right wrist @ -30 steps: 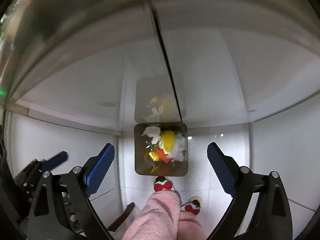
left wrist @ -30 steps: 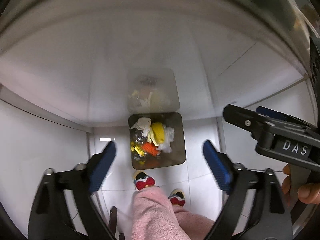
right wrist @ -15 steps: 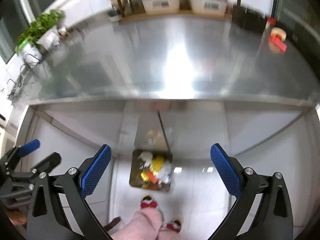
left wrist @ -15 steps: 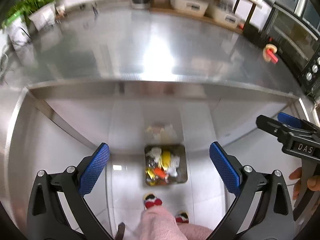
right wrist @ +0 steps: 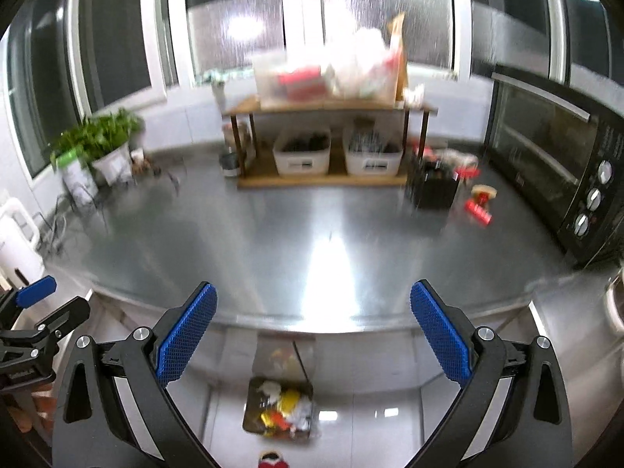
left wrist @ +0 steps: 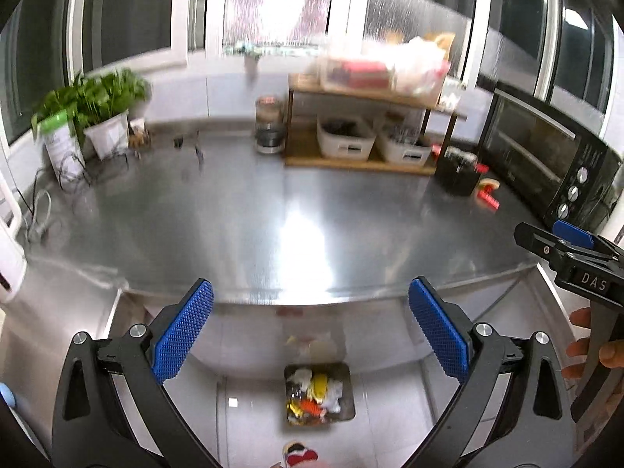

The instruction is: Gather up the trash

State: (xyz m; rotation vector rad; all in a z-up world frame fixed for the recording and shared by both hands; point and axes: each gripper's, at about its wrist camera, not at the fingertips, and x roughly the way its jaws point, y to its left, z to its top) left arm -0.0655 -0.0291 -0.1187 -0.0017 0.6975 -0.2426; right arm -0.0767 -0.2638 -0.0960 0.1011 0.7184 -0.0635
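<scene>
The trash bin (left wrist: 319,394) sits on the floor just below the near edge of the steel tabletop (left wrist: 273,226), already heaped with yellow, orange and white wrappers, and shows in the right wrist view too (right wrist: 279,409). On the tabletop itself the only loose pieces that look like possible trash are small red and tan bits (right wrist: 480,199) near its far right corner, close beside a black holder (right wrist: 431,187) and just in front of the oven (right wrist: 553,156); blur makes it hard to tell what they are. The left gripper (left wrist: 310,335) and right gripper (right wrist: 312,333) both hang wide open, holding nothing. The risks, as I judge them: a reach toward those bits could knock the holder or strike the oven, mistaking a kept item for rubbish, and anything dropped onto the heaped bin may slide off onto the floor.
</scene>
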